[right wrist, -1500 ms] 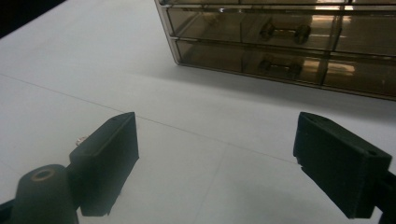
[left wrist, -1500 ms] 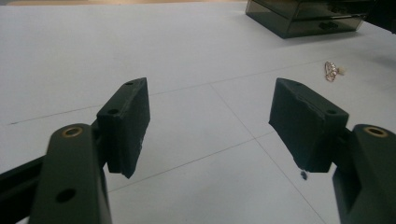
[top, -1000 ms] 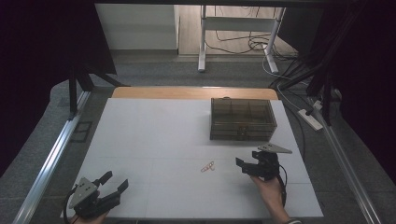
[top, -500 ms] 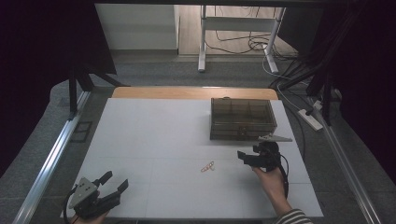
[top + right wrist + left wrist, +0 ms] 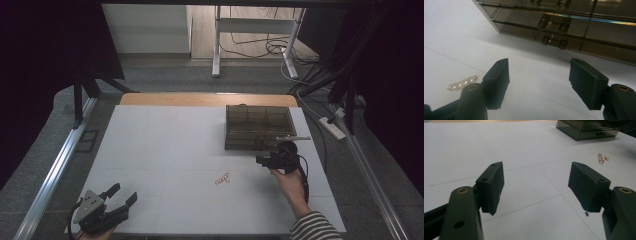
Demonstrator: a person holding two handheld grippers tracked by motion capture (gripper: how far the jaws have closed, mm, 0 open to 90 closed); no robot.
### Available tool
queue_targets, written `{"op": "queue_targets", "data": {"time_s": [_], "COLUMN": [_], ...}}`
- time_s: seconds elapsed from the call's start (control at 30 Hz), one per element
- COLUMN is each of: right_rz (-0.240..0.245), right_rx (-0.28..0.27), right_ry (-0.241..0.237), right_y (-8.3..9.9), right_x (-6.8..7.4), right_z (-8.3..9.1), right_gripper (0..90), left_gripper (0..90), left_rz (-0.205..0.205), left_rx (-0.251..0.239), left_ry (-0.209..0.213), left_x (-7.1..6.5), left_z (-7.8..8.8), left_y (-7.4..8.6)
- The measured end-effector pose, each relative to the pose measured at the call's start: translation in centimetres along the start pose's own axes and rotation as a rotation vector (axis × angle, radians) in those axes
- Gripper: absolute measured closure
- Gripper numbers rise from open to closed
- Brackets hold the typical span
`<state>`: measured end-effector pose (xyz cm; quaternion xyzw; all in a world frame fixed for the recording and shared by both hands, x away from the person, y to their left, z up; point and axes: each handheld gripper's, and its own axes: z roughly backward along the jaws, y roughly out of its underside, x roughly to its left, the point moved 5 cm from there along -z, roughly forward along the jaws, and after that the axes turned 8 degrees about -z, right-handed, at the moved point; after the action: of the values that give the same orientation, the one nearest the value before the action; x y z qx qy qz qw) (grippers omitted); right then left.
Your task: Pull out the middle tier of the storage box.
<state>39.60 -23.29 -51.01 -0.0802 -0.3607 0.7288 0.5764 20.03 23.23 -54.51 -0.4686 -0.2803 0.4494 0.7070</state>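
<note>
At the near left corner of the white table (image 5: 165, 135), the left gripper (image 5: 122, 200) rests with its jaws spread wide and nothing between them. Toward the middle lies a small gold-coloured jewelled clasp (image 5: 223, 178) (a pale bit beside it), alone on the table. Right of it, the right gripper (image 5: 259, 160) hovers just before the smoky transparent plastic drawer box (image 5: 258, 125); its jaws have just been closing, yet stand apart and empty, facing the lower drawer's knobs (image 5: 552, 42).
</note>
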Motion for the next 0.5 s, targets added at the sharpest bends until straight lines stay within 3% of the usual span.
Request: {"op": "queue_targets", "data": {"time_s": [0.5], "right_rz": [-0.076], "right_rx": [0.065], "right_ry": [-0.014], "right_y": [-1.9], "right_x": [-0.3], "right_z": [-1.1], "right_gripper": [40.8], "left_gripper": [29.5], "left_rz": [-0.001], "left_rx": [-0.001], "left_ry": [0.001], "left_x": [0.0], "left_z": [0.0], "left_y": [0.0]}}
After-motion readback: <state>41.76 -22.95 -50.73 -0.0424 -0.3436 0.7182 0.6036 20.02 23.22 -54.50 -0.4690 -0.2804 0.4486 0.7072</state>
